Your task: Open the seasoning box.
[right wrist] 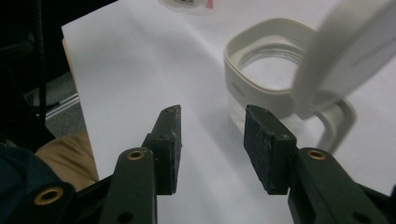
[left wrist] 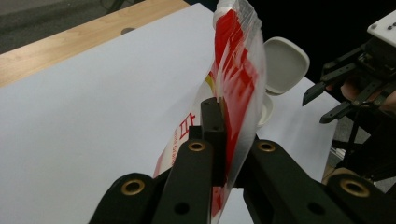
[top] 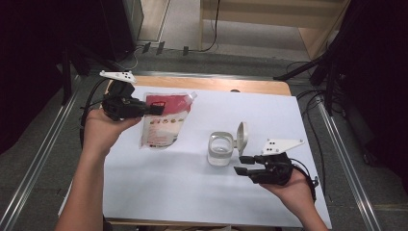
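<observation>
Pinched tight, the fingers [left wrist: 212,126] of my left gripper [top: 155,109] clamp the edge of the red-and-white refill pouch [top: 163,120], which sits at the upper left of the high view, on the white sheet [top: 192,187] that covers the table. In the left gripper view the pouch stands tilted up on edge between my jaws, its spout corner toward the top of the frame. My right gripper [top: 243,164] hangs with jaws parted and nothing between them, just beside the clear square container [top: 220,149] at the centre right, whose white flip lid [top: 242,137] stands open.

I judge this to be the pick-up step: the pouch is gripped and not yet carried over. Next I would need to bring it to the open container and tip the spout over the mouth, while my right gripper steadies the container wall.

Red characters and small fruit-like pictures show on the pouch, too blurred to read.
</observation>
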A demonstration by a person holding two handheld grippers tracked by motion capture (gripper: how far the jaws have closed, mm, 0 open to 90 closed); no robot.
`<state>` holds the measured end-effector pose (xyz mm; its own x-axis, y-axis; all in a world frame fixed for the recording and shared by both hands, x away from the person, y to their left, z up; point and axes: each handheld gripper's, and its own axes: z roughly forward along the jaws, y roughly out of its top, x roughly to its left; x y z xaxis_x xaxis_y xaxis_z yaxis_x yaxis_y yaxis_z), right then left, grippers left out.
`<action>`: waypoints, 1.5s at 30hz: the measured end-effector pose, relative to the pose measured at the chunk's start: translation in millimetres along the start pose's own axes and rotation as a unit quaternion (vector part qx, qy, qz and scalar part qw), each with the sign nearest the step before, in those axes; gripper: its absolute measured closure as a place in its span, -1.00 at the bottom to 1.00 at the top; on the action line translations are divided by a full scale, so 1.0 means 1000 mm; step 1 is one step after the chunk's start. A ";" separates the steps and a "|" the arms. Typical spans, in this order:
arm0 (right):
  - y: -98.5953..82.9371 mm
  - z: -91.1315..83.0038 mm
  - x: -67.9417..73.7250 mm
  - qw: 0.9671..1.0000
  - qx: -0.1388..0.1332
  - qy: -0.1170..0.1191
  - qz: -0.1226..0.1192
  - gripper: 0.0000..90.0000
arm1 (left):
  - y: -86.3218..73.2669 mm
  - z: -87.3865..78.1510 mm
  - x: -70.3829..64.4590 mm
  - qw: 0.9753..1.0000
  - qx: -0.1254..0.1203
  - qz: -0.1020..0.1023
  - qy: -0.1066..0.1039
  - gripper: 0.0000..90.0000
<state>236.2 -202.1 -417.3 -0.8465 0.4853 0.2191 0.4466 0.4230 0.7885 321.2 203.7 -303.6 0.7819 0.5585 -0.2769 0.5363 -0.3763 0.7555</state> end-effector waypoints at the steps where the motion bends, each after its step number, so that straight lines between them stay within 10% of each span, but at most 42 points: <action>1: 0.002 0.003 0.003 1.000 -0.001 0.004 -0.002 0.27 | 0.001 0.000 -0.002 1.000 0.000 0.004 0.001 1.00; 27: 0.038 0.100 0.045 0.999 0.008 0.039 -0.012 0.21 | 0.006 0.002 -0.026 0.999 0.021 0.017 -0.028 1.00; 45: 0.036 0.157 0.040 1.000 -0.007 0.030 0.005 0.23 | 0.006 0.006 -0.027 0.999 0.030 0.010 -0.032 1.00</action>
<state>264.5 -47.2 -470.6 -0.8577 0.4429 0.2611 0.4517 0.4066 0.7941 305.2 181.8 -295.6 0.8097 0.5037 -0.3010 0.5376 -0.4312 0.7246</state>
